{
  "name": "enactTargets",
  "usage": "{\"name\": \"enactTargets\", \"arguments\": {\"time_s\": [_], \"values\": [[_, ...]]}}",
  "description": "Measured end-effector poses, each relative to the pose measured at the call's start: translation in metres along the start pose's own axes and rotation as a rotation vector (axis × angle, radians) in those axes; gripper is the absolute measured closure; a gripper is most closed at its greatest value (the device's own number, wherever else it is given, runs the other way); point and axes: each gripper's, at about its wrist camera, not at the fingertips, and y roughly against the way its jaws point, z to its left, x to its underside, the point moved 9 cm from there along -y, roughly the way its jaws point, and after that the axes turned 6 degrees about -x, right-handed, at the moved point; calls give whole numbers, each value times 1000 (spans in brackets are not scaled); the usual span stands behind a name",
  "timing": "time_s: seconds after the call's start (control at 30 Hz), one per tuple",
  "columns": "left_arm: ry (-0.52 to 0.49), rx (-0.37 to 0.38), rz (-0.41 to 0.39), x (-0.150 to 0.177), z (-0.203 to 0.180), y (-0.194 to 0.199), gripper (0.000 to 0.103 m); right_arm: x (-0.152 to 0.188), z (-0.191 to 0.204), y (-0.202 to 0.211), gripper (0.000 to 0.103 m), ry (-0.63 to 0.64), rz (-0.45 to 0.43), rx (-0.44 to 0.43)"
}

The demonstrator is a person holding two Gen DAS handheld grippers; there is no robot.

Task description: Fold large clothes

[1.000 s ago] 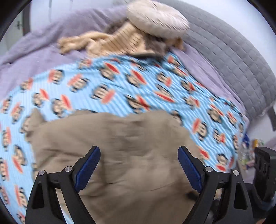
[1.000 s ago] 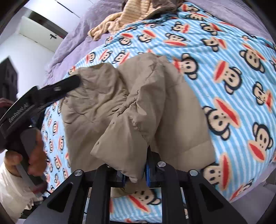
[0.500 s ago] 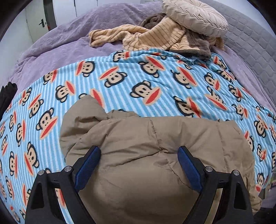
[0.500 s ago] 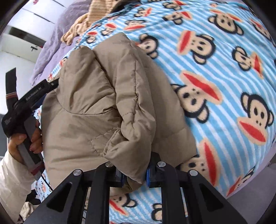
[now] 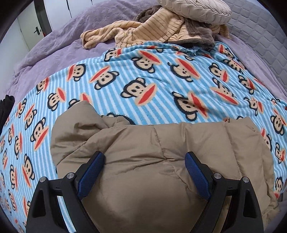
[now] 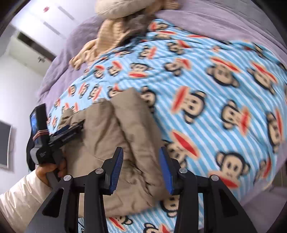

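Tan puffer jacket (image 5: 161, 161) lies bunched and partly folded on a blue striped monkey-print blanket (image 5: 161, 80), near the bed's near edge. The blanket covers a purple bedspread (image 5: 59, 44). Jacket quilting seams and creases visible; one rounded lump of it sticks out at the far left in the left wrist view.

Left gripper (image 5: 145, 172) hovers right over the jacket, fingers (image 5: 91, 172) wide apart, blue pads facing in, nothing between them but jacket fabric below. Can't tell whether the tips touch the cloth.

Right gripper (image 6: 141, 168) is over the jacket's right end, fingers (image 6: 116, 168) apart, not clamped on anything; jacket edge sits under and between them. This view is motion-blurred, blanket print smeared.

In the right wrist view the left gripper (image 6: 70, 132) shows at the left side of the jacket, held by a person's hand (image 6: 48, 170) with a white sleeve (image 6: 19, 197); its fingertips sit at the jacket's edge, its opening hard to read from this angle.

Far end of bed: a beige ribbed garment (image 5: 143, 32) crumpled with a grey-brown piece, and a round cream cushion (image 5: 195, 9) on top. Grey quilted headboard (image 5: 265, 35) at right. White door with a handle (image 5: 35, 32) at far left.
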Motion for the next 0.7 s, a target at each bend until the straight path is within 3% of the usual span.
{"name": "enactTargets", "arguments": {"time_s": [0.1, 0.23, 0.47, 0.7], "values": [[-4, -11, 0, 0, 0, 0, 10, -5, 26, -40, 58, 99, 87, -14], [-2, -24, 3, 1, 0, 1, 10, 13, 19, -90, 59, 144, 210, 43], [25, -46, 25, 4, 4, 13, 10, 22, 9, -99, 59, 104, 269, -5], [85, -33, 45, 35, 22, 64, 10, 37, 7, -96, 59, 106, 313, -47]]}}
